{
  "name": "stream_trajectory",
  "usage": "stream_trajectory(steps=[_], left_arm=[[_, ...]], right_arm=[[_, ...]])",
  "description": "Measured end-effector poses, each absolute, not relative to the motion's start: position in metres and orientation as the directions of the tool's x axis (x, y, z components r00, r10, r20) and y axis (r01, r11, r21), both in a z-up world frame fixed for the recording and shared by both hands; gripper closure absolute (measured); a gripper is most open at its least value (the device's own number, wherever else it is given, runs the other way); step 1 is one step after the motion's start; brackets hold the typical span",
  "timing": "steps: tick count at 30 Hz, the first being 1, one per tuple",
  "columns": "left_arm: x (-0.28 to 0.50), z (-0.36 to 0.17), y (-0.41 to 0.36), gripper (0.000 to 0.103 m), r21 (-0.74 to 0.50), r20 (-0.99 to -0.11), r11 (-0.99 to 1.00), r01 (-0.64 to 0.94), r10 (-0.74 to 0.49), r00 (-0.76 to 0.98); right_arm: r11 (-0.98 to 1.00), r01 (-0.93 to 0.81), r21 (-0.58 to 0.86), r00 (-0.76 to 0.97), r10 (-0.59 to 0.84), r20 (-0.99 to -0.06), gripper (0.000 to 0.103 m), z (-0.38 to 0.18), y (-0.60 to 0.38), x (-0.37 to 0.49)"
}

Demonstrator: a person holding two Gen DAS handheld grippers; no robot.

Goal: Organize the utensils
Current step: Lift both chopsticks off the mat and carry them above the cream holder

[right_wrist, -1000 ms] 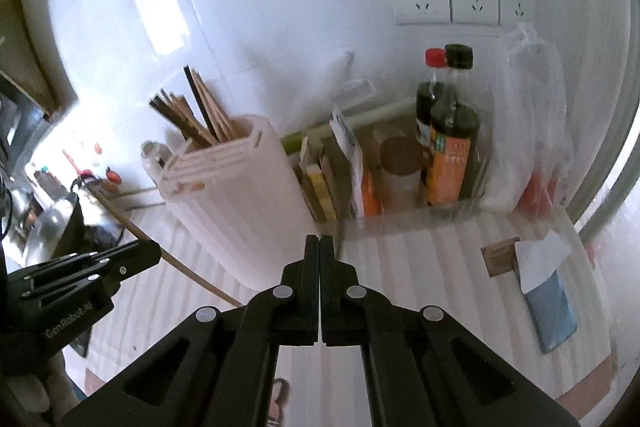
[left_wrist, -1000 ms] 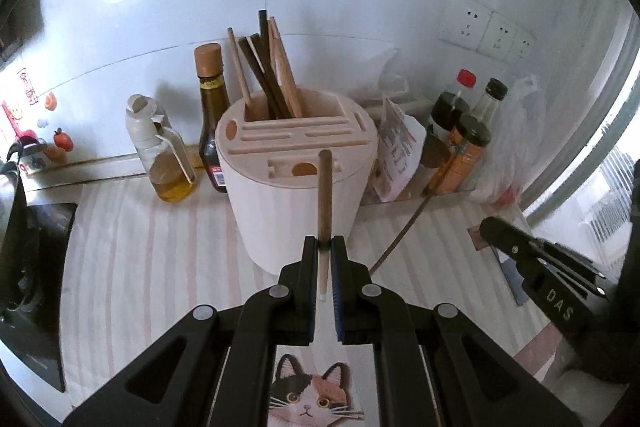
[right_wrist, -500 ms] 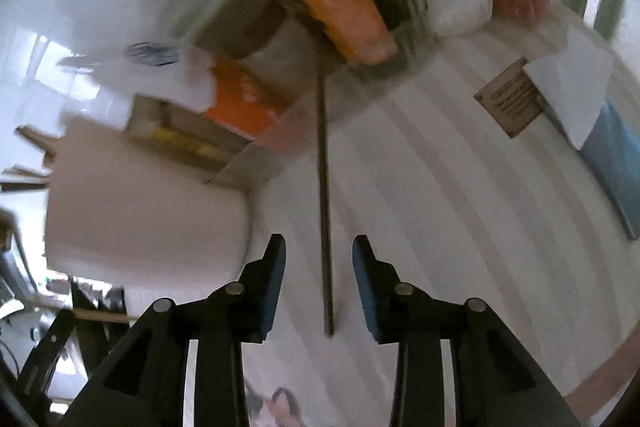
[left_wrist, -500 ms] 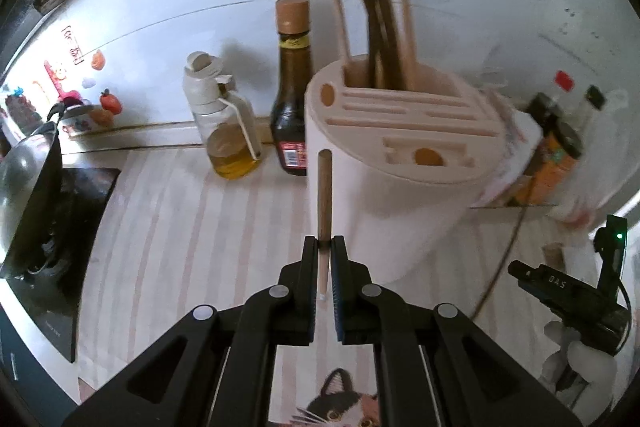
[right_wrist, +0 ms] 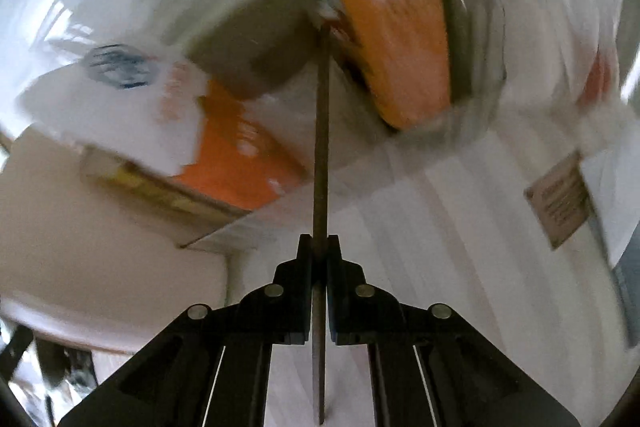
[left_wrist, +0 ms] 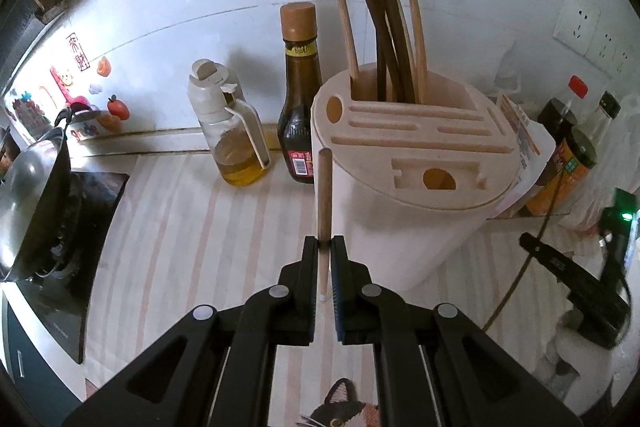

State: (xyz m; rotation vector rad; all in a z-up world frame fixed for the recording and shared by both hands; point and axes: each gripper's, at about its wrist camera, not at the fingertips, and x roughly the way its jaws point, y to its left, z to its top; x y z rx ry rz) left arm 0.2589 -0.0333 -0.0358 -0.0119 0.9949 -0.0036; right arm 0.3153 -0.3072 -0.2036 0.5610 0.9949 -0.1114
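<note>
My left gripper [left_wrist: 325,247] is shut on a light wooden chopstick [left_wrist: 324,195] that stands upright, just left of the cream utensil holder [left_wrist: 404,211]. The holder has slots and holes on top, and several chopsticks [left_wrist: 394,39] stand in its back compartment. My right gripper [right_wrist: 320,247] is shut on a dark thin chopstick [right_wrist: 321,147] low over the striped counter [right_wrist: 440,247]; this view is blurred. The right gripper also shows in the left wrist view [left_wrist: 576,279], with the dark chopstick [left_wrist: 532,251] running through it.
A brown sauce bottle [left_wrist: 299,99] and an oil dispenser [left_wrist: 232,135] stand left of the holder. Condiment bottles [left_wrist: 568,163] and packets [right_wrist: 240,163] stand to its right. A pan on a stove [left_wrist: 36,203] is at the left. A brown tag [right_wrist: 560,203] lies on the counter.
My right gripper was open around the dark chopstick on the counter and has shut on it. My left gripper has shifted slightly with its chopstick, the holder now sitting further right in view.
</note>
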Motion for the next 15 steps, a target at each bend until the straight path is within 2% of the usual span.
stream_trajectory(steps=[9,15], left_arm=[[0.242,0.006,-0.024,0.099,-0.079,-0.804,0.997,0.012,-0.071,0.591],[0.241,0.075,-0.015,0.099,-0.167,-0.722,0.985,0.035,-0.146,0.676]], right_arm=[[0.889,0.150,0.434,0.723,0.201,-0.661,0.097,-0.100,-0.279,0.264],[0.885,-0.006,0.466,0.815,0.275,-0.510,0.097,-0.009,-0.250,0.254]])
